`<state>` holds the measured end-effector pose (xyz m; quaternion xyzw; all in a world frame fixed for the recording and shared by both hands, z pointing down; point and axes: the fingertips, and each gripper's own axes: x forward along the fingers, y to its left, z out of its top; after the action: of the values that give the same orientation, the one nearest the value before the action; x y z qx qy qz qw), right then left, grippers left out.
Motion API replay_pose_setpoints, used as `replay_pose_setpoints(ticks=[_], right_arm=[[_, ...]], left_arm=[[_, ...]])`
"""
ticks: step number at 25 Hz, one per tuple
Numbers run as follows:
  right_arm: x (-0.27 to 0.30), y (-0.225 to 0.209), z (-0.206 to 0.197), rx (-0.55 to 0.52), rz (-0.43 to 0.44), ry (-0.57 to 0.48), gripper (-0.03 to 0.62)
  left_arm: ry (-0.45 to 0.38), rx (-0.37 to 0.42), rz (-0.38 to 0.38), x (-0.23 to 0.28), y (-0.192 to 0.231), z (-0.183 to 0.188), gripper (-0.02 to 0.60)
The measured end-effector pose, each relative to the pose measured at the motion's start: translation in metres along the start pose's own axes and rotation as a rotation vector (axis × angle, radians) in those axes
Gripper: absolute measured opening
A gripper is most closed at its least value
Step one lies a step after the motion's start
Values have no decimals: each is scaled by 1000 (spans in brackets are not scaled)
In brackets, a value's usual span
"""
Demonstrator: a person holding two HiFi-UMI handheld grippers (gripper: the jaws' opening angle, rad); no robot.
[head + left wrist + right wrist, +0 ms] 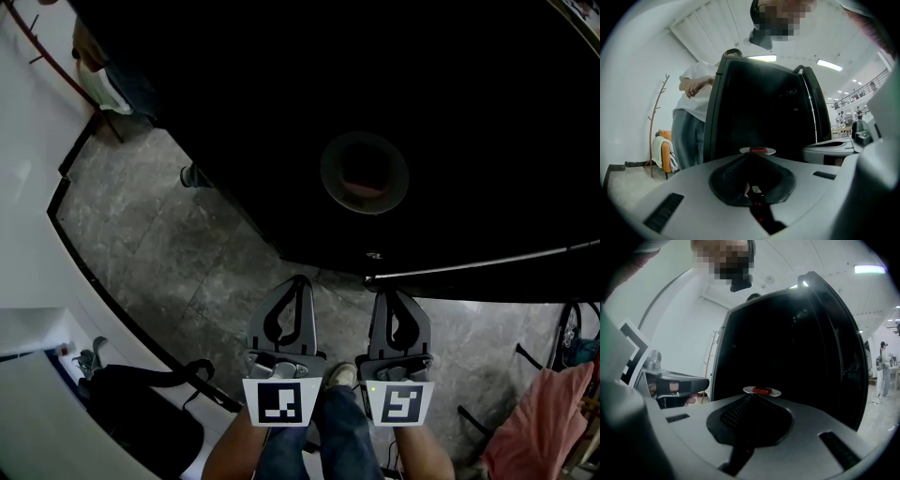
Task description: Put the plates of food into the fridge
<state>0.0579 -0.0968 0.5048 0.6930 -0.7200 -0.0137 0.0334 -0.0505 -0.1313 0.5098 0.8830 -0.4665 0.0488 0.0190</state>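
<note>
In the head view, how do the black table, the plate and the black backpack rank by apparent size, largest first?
1. black table, by far the largest
2. black backpack
3. plate, somewhat smaller than the backpack

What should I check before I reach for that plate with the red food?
1. Plate upright, with the red food on it: ok.
2. Left gripper empty: ok.
3. Left gripper's jaws open to take the rim: not ok, they are together.
4. Right gripper empty: ok. Its jaws open: not ok, they are also together.
5. Plate straight ahead of both grippers: ok.
6. Fridge door open: cannot tell.
</note>
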Motion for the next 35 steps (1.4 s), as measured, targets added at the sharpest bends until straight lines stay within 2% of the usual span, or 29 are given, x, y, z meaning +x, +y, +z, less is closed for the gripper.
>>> replay_pose_setpoints(ticks=[16, 22, 29, 35], right_arm=[[44, 10, 0, -22, 3, -5, 11], [52, 9, -4, -32, 1, 1, 11], [69, 13, -9, -57, 9, 19, 11], [82, 9, -13, -72, 2, 41, 11]], left_arm=[[-7, 35, 21, -5, 16, -1, 6], [-63, 51, 30, -9, 16, 7, 6], [-61, 59, 29, -13, 18, 8, 6], [-54, 24, 30, -12, 21, 6, 6]])
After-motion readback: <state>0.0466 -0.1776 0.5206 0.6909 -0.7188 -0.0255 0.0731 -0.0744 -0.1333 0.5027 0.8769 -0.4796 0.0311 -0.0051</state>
